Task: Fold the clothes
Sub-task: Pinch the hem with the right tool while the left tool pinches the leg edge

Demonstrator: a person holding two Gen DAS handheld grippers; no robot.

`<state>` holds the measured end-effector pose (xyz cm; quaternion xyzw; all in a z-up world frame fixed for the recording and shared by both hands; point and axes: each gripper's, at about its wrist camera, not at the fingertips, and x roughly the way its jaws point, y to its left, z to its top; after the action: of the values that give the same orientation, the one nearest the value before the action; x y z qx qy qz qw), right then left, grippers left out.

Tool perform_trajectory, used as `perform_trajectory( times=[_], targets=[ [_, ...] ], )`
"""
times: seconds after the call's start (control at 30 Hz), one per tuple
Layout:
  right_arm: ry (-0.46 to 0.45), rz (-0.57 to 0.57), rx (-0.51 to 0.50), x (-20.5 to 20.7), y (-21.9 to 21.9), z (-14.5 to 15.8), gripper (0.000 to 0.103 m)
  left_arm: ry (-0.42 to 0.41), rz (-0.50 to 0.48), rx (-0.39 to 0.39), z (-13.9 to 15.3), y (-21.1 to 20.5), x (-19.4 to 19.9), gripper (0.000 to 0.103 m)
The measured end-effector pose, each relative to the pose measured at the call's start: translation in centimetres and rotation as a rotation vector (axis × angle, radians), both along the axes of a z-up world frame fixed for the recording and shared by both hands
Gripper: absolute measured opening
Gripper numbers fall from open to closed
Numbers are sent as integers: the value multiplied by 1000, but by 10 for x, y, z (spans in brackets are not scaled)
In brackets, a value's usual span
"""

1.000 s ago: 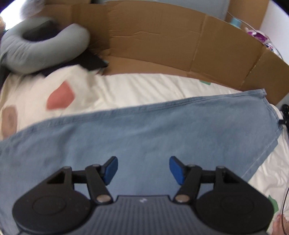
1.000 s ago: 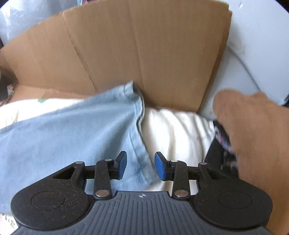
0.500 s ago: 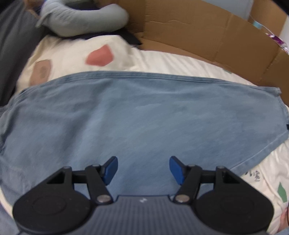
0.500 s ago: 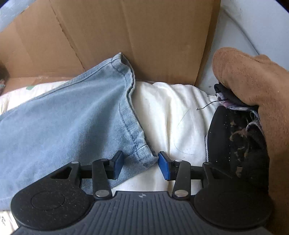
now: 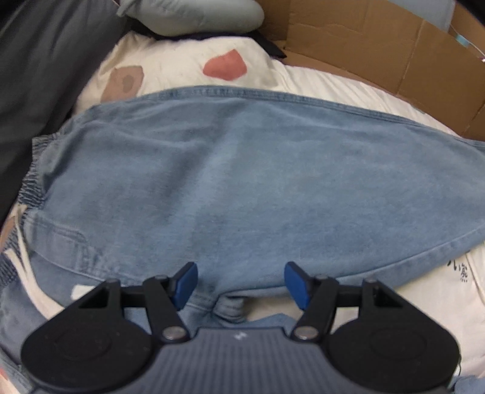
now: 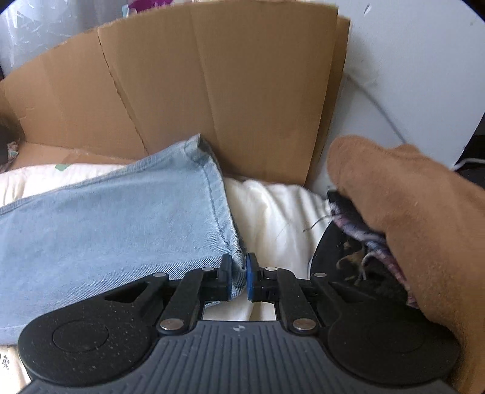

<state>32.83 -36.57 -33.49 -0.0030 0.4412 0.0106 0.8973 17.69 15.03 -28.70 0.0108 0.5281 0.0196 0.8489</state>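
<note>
Through my left wrist camera, my left gripper (image 5: 241, 283) hung with its jaws spread wide and nothing pinched between them, their blue pads (image 5: 185, 285) poised just above the near edge of the light blue jeans (image 5: 242, 181). The jeans lay spread flat across a cream bedsheet (image 5: 333, 88), the elastic waistband bunched at the left side and the leg running off to the right. Beyond them sat a cream pillow with pink and brown patches (image 5: 188, 68), a grey neck pillow (image 5: 194, 13) behind it, and a brown cardboard sheet (image 5: 379, 45) standing along the far side of the bed. Through my right wrist camera, my right gripper (image 6: 239, 277) was closing its jaws, and the near corner of the jeans' leg hem (image 6: 238, 269) was already pinched between the pads. The leg of the jeans (image 6: 106, 224) stretched away to the left over the bedsheet (image 6: 272, 212), its far hem corner touching the cardboard sheet (image 6: 212, 91). At the right, a tan suede-like cloth (image 6: 409, 212) bulked over a dark patterned fabric (image 6: 363, 239), just beside my right jaw.
</note>
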Motion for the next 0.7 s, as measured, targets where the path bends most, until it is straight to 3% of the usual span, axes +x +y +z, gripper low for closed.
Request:
perform_trajectory(
  times=[0.23, 0.4, 0.47, 0.5, 0.7],
  targets=[
    [-38, 1, 7, 1, -2, 16, 7, 49, 27, 11, -10, 2, -20, 67],
    [-41, 4, -2, 3, -4, 14, 7, 50, 62, 59, -22, -3, -17, 69],
    [-42, 8, -5, 4, -4, 13, 7, 52, 76, 106, -24, -3, -14, 59],
    [-42, 9, -7, 4, -4, 12, 7, 57, 83, 130, -25, -2, -12, 47],
    [-45, 13, -1, 5, -5, 14, 7, 86, 20, 143, -11, 2, -13, 29]
  ],
)
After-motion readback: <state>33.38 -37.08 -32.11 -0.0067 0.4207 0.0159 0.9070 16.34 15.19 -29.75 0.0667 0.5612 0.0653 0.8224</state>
